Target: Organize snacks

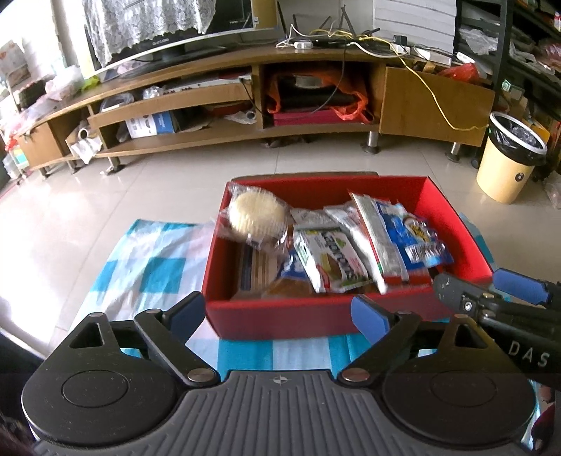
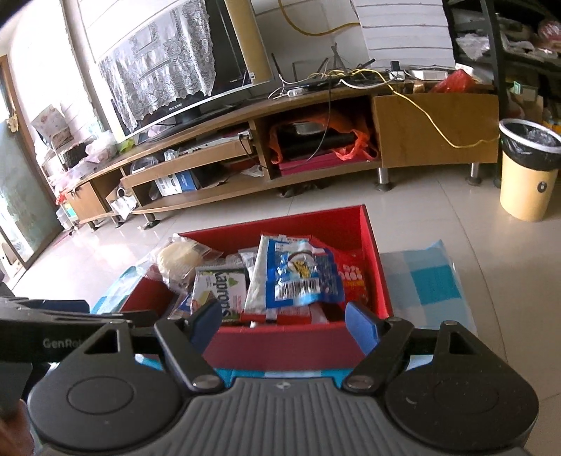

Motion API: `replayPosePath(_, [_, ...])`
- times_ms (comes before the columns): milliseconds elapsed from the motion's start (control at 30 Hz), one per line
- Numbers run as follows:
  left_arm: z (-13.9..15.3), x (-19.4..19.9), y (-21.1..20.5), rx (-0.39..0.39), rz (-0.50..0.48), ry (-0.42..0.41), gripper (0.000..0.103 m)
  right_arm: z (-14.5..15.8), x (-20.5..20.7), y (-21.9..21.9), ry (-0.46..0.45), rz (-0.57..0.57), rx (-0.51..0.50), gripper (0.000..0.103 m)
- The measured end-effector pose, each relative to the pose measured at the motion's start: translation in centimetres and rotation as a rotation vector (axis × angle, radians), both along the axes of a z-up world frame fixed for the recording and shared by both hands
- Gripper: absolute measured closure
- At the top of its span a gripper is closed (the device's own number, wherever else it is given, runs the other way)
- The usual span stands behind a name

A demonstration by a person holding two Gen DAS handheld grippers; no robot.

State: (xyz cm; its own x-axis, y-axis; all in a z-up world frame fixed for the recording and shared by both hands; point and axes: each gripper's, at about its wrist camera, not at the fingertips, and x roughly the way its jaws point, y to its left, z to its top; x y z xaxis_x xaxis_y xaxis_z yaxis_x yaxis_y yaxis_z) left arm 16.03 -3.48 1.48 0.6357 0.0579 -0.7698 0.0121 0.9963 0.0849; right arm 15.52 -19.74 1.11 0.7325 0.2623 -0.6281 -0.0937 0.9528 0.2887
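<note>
I'm looking down at a blue-and-white checked cloth [image 1: 147, 266] spread over the tabletop, with pale glossy floor tiles [image 1: 182, 175] beyond it. The landmark here is the red box [image 1: 315, 315], sitting on that cloth. Far behind the box runs a long wooden TV stand [image 1: 224, 94], cluttered with cables, carrying a television draped in white lace [image 1: 147, 24]. Behind the box to the right stands a cream bin with a black liner [image 1: 508, 158].

Inside the box it's all snacks: a round pale cake in clear wrap [image 1: 257, 215] leans at the back left corner, a green-and-white packet [image 1: 329, 257] lies in the middle, and a blue packet [image 1: 413, 235] props up toward the right wall. From the right wrist view, a red packet [image 2: 354, 277] peeks out under the blue one.

My left gripper [image 1: 280, 315] hangs just in front of the box's near wall, fingers spread wide, nothing between them. My right gripper [image 2: 284, 321] sits at the near wall too, fingers apart and empty.
</note>
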Motion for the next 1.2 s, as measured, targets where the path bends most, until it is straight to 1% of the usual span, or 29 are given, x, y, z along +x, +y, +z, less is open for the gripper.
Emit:
replayPosePath(300, [0.2, -3.5, 0.5, -0.014, -0.002, 0.012, 0.008, 0.5, -3.7, 0.4, 0.025, -0.009, 0.014, 0.029])
replayPosePath(533, [0.1, -6.6, 1.3, -0.029, -0.005, 0.036, 0.008, 0.9, -6.8, 1.3, 0.045, 0.000, -0.009, 0.029])
replayPosePath(733, [0.3, -8.7, 1.7, -0.021, -0.006, 0.037, 0.008, 1.3, -9.2, 2.1, 0.059, 0.010, -0.036, 0.029])
replayPosePath(1200, [1.4, -11.3, 2.9, -0.037, 0.005, 0.018, 0.008, 3.2, -11.8, 3.4, 0.047, 0.029, -0.080, 0.029])
